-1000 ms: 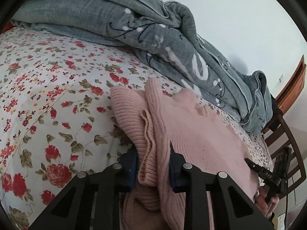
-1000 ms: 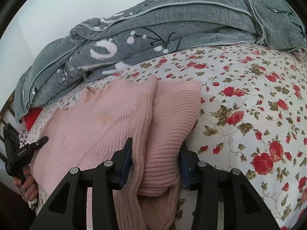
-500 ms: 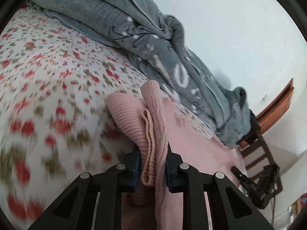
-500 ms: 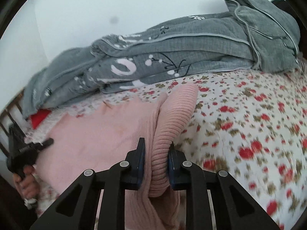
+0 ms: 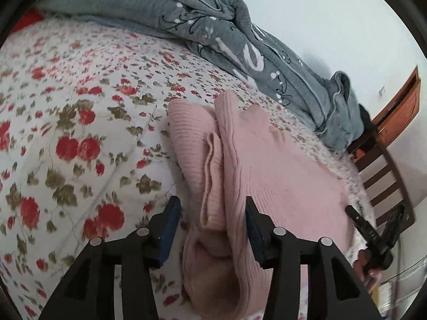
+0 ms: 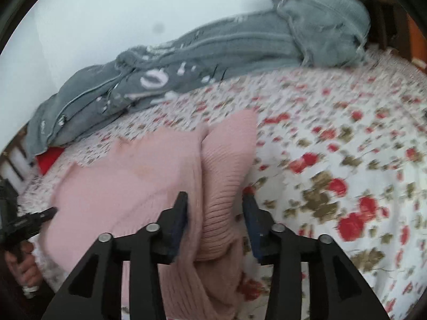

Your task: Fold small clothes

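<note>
A pink ribbed knit sweater [image 5: 280,176] lies on the floral bedsheet [image 5: 80,133], with a sleeve folded over along its edge. My left gripper [image 5: 210,210] is open, its jaws standing either side of the folded sleeve edge [image 5: 213,186]. In the right wrist view the same sweater [image 6: 128,186] lies flat, with a ribbed fold [image 6: 226,176] rising between the jaws of my right gripper [image 6: 214,205], which is open. Each view shows the other gripper at the sweater's far edge: the right one [image 5: 373,237], the left one [image 6: 24,221].
A grey quilt [image 5: 240,45] is piled along the wall at the back of the bed and also shows in the right wrist view [image 6: 213,56]. A wooden chair [image 5: 381,165] stands past the bed's end. A red item [image 6: 48,160] lies under the quilt's edge.
Both grippers were shut on the sweater's folds half a second ago and have opened now, letting go. The sweater has settled onto the bed.
</note>
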A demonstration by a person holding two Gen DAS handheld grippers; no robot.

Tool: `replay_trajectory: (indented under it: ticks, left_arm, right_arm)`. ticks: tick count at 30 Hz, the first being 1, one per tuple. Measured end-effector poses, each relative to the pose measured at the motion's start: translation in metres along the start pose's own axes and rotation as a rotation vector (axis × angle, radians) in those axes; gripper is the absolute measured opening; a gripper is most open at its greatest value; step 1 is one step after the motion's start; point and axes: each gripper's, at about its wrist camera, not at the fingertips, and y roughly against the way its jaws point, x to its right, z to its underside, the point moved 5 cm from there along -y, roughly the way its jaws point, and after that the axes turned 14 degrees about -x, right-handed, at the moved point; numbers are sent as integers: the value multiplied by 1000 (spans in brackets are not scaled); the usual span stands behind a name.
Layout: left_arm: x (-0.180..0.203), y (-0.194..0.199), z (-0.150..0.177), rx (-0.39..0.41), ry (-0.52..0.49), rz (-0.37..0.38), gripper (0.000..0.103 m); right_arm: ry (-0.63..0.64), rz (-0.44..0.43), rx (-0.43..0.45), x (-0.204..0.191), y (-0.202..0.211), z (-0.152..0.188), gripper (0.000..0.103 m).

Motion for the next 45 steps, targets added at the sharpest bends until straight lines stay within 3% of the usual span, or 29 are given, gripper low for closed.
replay_trajectory:
  ticks: [3,7,11,13,16,23,26,32,39,45]
  left_arm:
    - [-5,8,2,17,12,6,52]
    - [-10,7,10,22,44,59,53]
    - [-6,-1,19,10,51,92,53]
    - [-4,1,25,11,36,96,53]
    - [-3,8,31,15,14,98,54]
    - [-7,22,31,60,-24,63,56]
    - [-7,20,30,53,-24,74,56]
    - [-8,16,29,47,-12,70,56]
    - [-12,5,30,16,23,151,58]
    - [-5,2,30,-2,-11,111,60]
  right_arm:
    - [40,42,102,-22,34,-3,42]
    - [153,-40,153,-81,59,4,48]
    - [246,-94,111,-137,39,22,48]
    - [269,-16,85,-153,12,29,48]
    - [221,153,5,-152,-41,26,42]
    - [185,103,-42,-159,-64,2,42]
    - [213,131,-40,-163,-68,7,42]
    - [246,135,-17,-163,-28,46,42]
    - [293,148,-37,-154,-5,106,42]
    - [286,142,19,-161,11,94,42]
